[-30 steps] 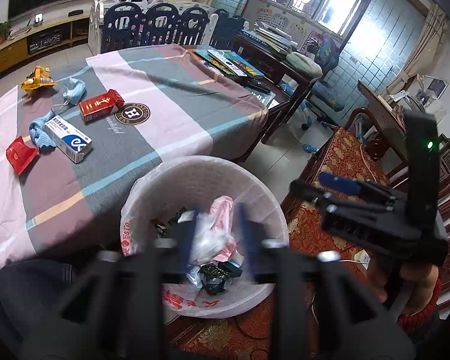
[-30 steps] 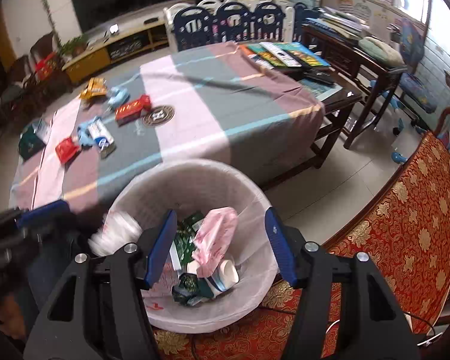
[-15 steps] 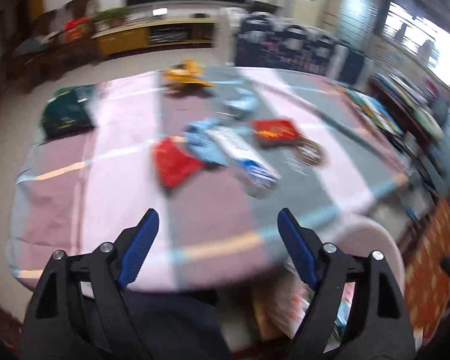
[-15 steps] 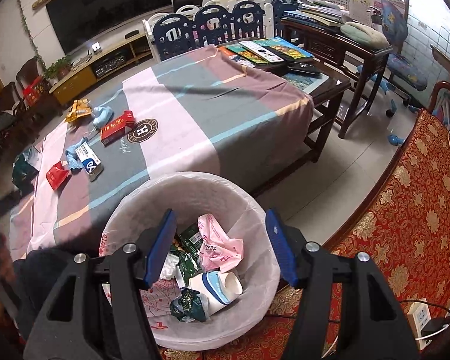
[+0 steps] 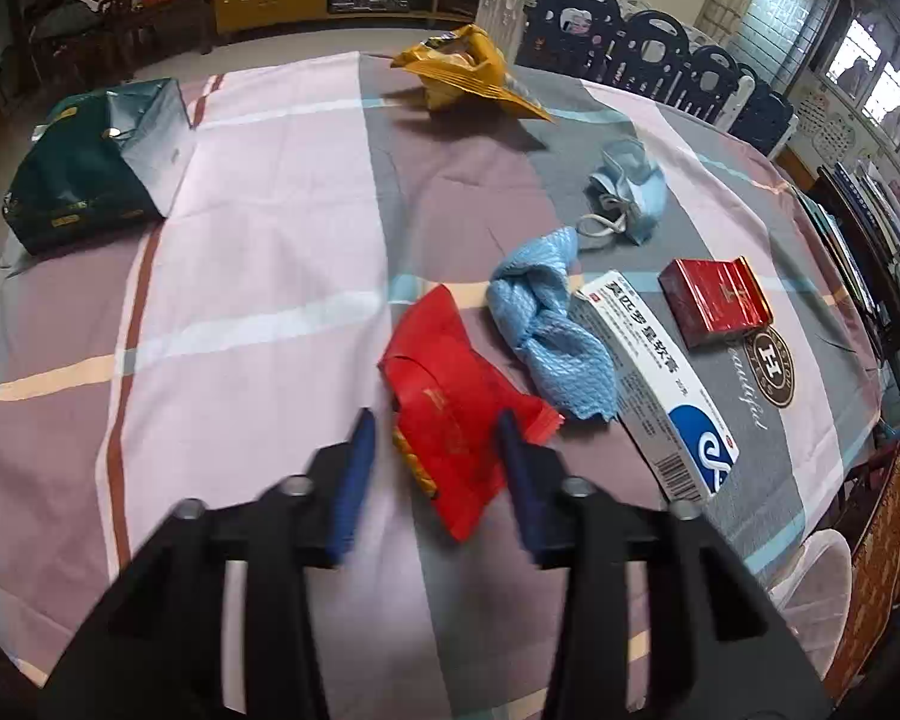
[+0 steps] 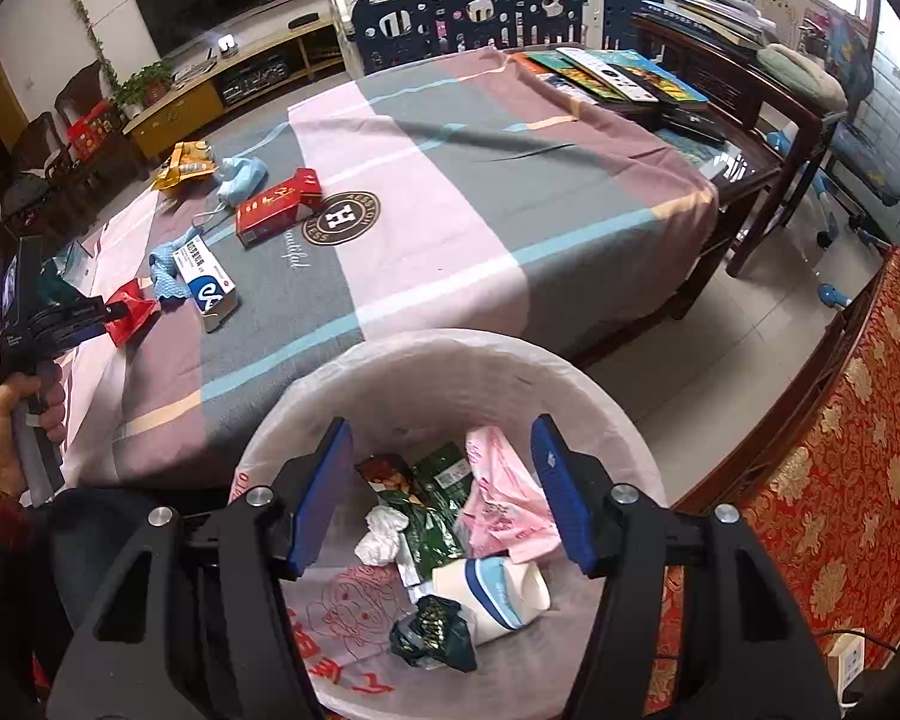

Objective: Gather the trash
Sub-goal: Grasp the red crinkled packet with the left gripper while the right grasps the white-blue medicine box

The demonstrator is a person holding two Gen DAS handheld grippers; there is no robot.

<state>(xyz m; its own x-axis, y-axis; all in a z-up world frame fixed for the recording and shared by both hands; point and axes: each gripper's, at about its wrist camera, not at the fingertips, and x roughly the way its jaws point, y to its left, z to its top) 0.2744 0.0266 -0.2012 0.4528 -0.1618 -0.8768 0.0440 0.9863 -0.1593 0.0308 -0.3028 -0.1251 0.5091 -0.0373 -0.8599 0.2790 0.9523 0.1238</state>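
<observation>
A crumpled red wrapper [image 5: 450, 396] lies on the striped tablecloth [image 5: 258, 276]. My left gripper [image 5: 435, 465] points down at it, one finger on each side. Its jaws are closing and a gap still shows on the left side. From the right wrist view, the left gripper [image 6: 111, 312] is at the red wrapper [image 6: 132, 315], far left. My right gripper [image 6: 444, 504] hangs open and holds nothing, above the white lined trash bin [image 6: 570, 360], which contains wrappers, a crumpled tissue and a cup.
Also on the cloth are a blue rag [image 5: 546, 330], a white-and-blue medicine box [image 5: 654, 384], a red box [image 5: 714, 300], a face mask [image 5: 630, 192], a yellow bag [image 5: 474, 78] and a dark green bag [image 5: 90, 168]. Books [image 6: 618, 75] lie at the table's far end. A red patterned sofa [image 6: 840, 450] is on the right.
My left gripper swung from above the bin out over the table and down to the red wrapper, and its jaws narrowed. A white tissue now lies in the bin. The right gripper shifted slightly.
</observation>
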